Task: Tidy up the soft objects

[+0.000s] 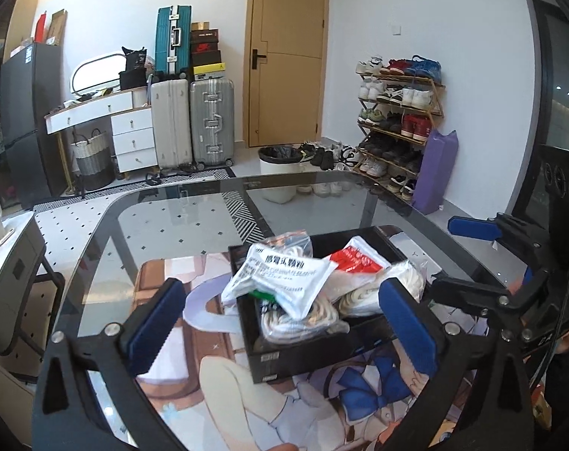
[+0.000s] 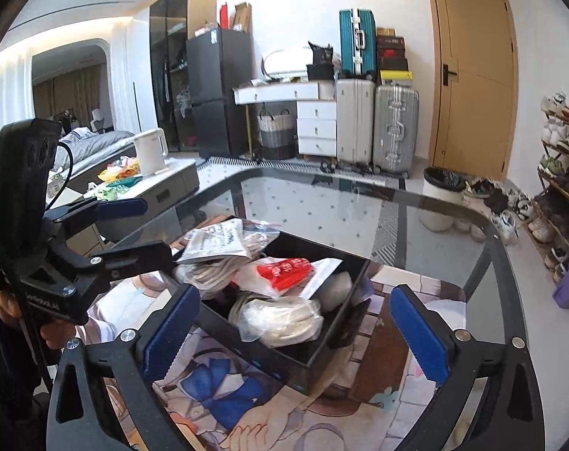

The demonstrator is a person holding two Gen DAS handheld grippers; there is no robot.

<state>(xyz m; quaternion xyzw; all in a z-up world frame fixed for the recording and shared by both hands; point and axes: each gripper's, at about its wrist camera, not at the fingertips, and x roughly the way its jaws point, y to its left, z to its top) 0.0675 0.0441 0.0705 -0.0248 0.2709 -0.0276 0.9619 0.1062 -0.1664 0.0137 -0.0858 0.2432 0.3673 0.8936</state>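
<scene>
A black box (image 1: 314, 357) (image 2: 322, 353) sits on a printed mat on the glass table. It holds soft packets: a white pouch with black print (image 1: 284, 274) (image 2: 220, 240) on top, a red and white packet (image 1: 354, 259) (image 2: 284, 272), and bagged white rope bundles (image 1: 303, 323) (image 2: 280, 319). My left gripper (image 1: 284, 327) is open and empty, its blue pads either side of the box's near end. My right gripper (image 2: 295, 330) is open and empty, straddling the box. Each gripper shows in the other's view: the right (image 1: 472, 259), the left (image 2: 134, 225).
The printed mat (image 1: 246, 387) (image 2: 378, 413) covers the near part of the glass table (image 1: 194, 225) (image 2: 416, 225). A side cabinet with a white kettle (image 2: 150, 150) stands left. Suitcases, a bin (image 1: 280, 173) and a shoe rack (image 1: 397, 120) stand beyond.
</scene>
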